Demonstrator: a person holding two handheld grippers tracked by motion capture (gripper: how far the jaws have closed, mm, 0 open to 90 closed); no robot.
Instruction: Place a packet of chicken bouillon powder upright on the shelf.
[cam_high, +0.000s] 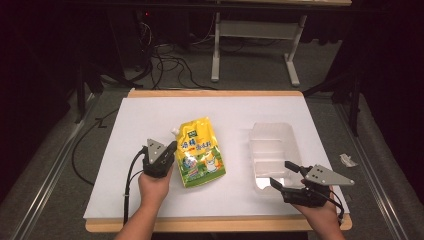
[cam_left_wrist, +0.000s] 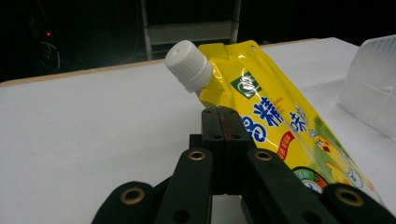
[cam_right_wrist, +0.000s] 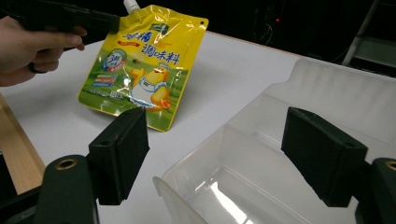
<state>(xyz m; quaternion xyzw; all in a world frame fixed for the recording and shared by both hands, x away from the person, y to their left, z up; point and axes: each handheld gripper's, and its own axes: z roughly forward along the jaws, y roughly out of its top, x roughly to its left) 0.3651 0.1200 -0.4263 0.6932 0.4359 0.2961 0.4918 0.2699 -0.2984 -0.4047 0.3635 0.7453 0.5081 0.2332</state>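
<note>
Pouch (cam_high: 200, 152), yellow, spouted, lies on the bench (cam_high: 150, 115), long axis running away from the person. Left tool (cam_high: 167, 152) clenched on its left edge. Clear bin (cam_high: 272, 145) sits to its right; right tool (cam_high: 281, 173) hangs released at the bin's near end.

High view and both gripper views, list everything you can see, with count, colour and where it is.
Spouted pouch: one, yellow with a white cap, on the sheet left of centre, its left edge pinched.
Divided bin: one, clear plastic, right of the pouch.
Sheet: one, white, covering the table.
Table: one, light wooden edge, under the sheet.
Paper scrap: one, white, on the floor at right.
Stand: one, grey, beyond the table.
Left gripper: one, black, shut on the pouch's edge.
Right gripper: one, black, open at the bin's near end.
</note>
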